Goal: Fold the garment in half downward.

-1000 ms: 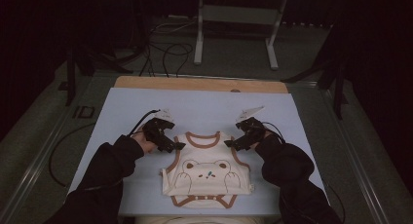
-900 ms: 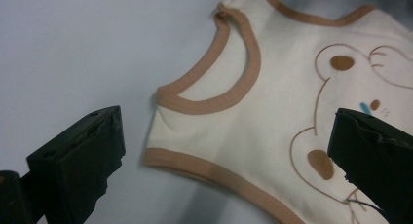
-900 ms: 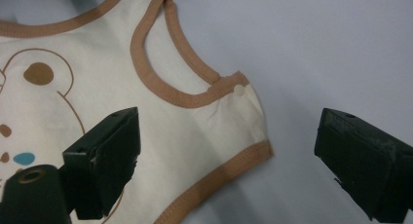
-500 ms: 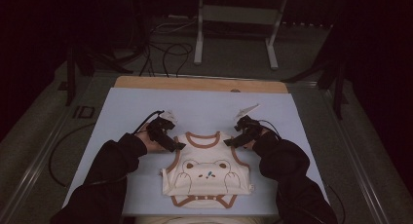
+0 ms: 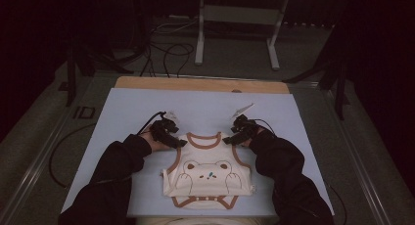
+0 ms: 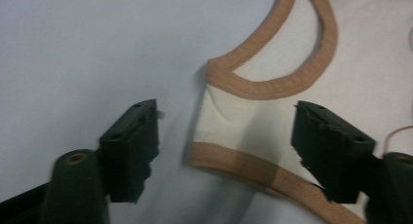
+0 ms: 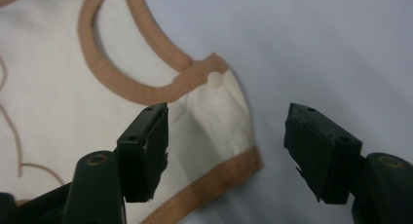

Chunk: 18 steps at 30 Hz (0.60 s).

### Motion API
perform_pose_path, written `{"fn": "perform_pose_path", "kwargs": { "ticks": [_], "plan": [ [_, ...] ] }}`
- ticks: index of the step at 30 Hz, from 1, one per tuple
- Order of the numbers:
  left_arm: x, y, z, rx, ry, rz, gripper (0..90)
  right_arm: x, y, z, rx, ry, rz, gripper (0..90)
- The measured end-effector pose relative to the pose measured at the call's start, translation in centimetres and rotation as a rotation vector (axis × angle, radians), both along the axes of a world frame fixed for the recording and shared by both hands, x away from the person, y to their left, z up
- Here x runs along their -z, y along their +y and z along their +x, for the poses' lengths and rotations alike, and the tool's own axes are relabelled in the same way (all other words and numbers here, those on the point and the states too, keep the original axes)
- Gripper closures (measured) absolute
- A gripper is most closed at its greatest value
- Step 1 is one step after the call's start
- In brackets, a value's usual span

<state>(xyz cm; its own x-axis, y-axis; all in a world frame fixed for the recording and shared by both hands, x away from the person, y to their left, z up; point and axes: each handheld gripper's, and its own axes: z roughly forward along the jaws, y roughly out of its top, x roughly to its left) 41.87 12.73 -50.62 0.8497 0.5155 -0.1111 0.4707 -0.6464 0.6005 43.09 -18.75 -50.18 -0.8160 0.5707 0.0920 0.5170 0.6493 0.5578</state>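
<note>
We list a cream bodysuit (image 5: 208,173) flat near the tabletop's (image 5: 127,112) near edge; left gripper (image 5: 177,143) and right gripper (image 5: 230,140) released, straddling its shoulder straps.

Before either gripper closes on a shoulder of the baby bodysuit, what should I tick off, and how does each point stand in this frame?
1. Left gripper open: ok, jaws spread wide.
2. Right gripper open: ok, jaws spread wide.
3. Left shoulder strap between the left jaws: ok, roughly centred.
4. Right shoulder strap between the right jaws: ok, though it sits nearer one jaw, with bare mat by the other.
5. Bodysuit flat on the blue mat: ok, bear print up, small creases at the straps.
6. Jaws low enough to pinch fabric: cannot tell.
</note>
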Motion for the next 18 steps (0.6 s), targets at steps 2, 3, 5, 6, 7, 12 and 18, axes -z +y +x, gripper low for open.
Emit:
{"fn": "perform_pose_path", "kwargs": {
  "ticks": [2,3,5,6,7,12,18],
  "plan": [
    [0.2,-0.2,0.0,-0.001,-0.015,0.021,34.4,0.2,0.1,0.0,-0.006,-0.004,-0.007,35.9],
    [0.3,-0.2,0.0,0.006,-0.015,0.026,37.9,0.3,0.2,0.1,-0.004,-0.007,-0.02,36.7],
    [0.5,-0.4,-0.1,-0.002,-0.023,0.031,41.3,0.5,0.4,0.0,-0.013,-0.017,-0.038,38.3],
    [0.5,-0.4,-0.1,0.002,-0.026,0.038,42.9,0.6,0.5,0.0,-0.012,-0.022,-0.047,39.0],
    [0.5,-0.5,0.0,-0.001,-0.029,0.04,44.8,0.6,0.6,-0.1,-0.015,-0.029,-0.054,40.2],
    [0.4,-0.9,-0.3,0.001,-0.049,0.061,49.5,0.5,0.7,-0.2,-0.011,-0.042,-0.07,48.7],
    [0.3,-1.3,-0.6,-0.013,-0.033,0.069,63.8,0.3,0.8,-0.5,-0.018,-0.025,-0.076,59.7]
  ]
}}
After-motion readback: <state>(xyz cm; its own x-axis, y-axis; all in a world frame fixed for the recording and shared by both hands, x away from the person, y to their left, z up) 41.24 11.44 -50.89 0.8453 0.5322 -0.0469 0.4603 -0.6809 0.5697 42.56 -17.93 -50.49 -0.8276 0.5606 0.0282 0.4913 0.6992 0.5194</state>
